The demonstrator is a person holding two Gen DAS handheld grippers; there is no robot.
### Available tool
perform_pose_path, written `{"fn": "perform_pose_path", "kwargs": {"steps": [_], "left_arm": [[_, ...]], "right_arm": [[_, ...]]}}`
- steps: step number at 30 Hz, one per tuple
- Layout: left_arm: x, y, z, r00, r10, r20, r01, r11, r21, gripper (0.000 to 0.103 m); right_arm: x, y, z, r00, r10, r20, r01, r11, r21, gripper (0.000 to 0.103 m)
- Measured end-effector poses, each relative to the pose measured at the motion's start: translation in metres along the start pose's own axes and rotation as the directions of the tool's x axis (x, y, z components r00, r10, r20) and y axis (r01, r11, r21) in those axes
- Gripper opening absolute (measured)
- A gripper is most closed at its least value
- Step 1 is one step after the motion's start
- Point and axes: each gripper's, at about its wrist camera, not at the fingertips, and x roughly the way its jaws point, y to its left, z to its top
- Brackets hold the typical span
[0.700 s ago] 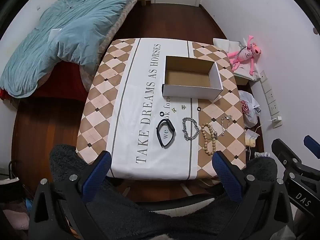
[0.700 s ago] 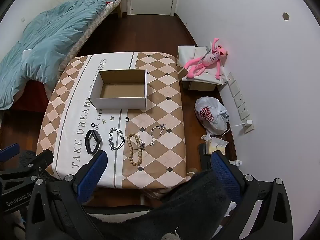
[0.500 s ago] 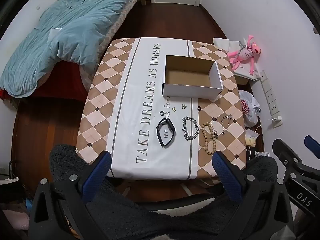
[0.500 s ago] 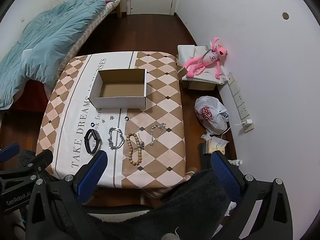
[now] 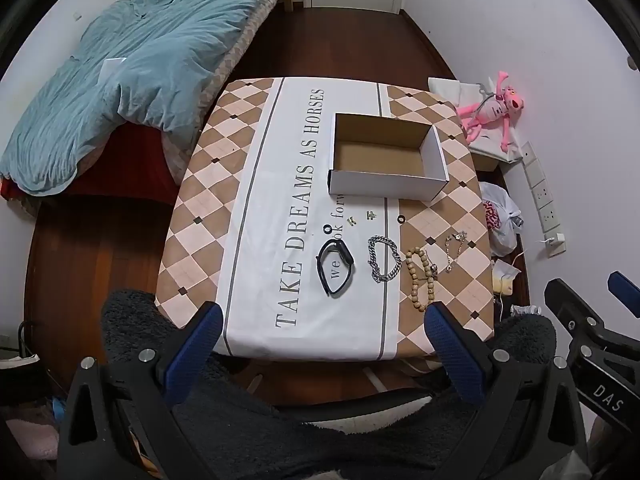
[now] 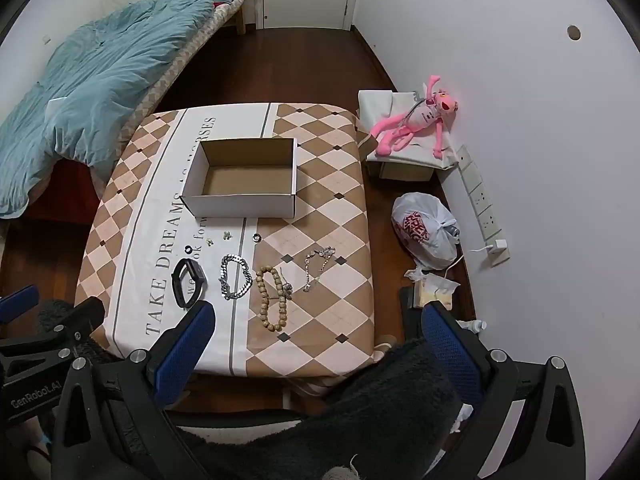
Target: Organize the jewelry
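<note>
While both claws wait low at the near edge, the jewelry lies in a row on the bench.

Jewelry row: four big pieces lie side by side near the near edge, between the box and the claws.
Black band: far left of the row, lying flat on the white stripe with the words.
Silver chain bracelet: just right of the black band, in a loop.
Wooden bead bracelet: just right of the silver chain, on the brown squares.
Thin silver chain: far right of the row, stretched out, near the beads.
Small bits: two little black rings and two tiny gold pieces lie between the row and the box.
Box: open cardboard box with white sides, farther back on the bench; nothing shows inside.
Bench: covered by a cloth with brown and pink diamonds.
Left claw: blue fingers spread wide, holding nothing, over the near edge.
Right claw: blue fingers spread wide, holding nothing, over the near right corner.
Bed: left of the bench, with a blue blanket.
Pink toy: by the wall on the right.
White bag: on the floor, right of the bench.
</note>
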Motion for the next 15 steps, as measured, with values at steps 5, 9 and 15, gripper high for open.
{"fn": "perform_pose_path", "kwargs": {"steps": [5, 9, 15], "left_arm": [[-0.002, 0.0, 0.001, 1.0, 0.0, 0.006, -0.001, 1.0, 0.002, 0.103], [-0.007, 0.001, 0.003, 1.0, -0.003, 0.011, 0.003, 1.0, 0.003, 0.103], [-0.011, -0.001, 0.004, 1.0, -0.002, 0.022, 0.001, 1.0, 0.005, 0.103]], "right_arm": [[0.001, -0.001, 0.001, 1.0, 0.001, 0.0, -0.001, 1.0, -0.002, 0.103], [0.001, -0.002, 0.0, 1.0, 0.003, 0.001, -0.003, 1.0, -0.002, 0.103], [0.0, -0.001, 0.002, 1.0, 0.005, 0.0, -0.005, 1.0, 0.001, 0.103]]}}
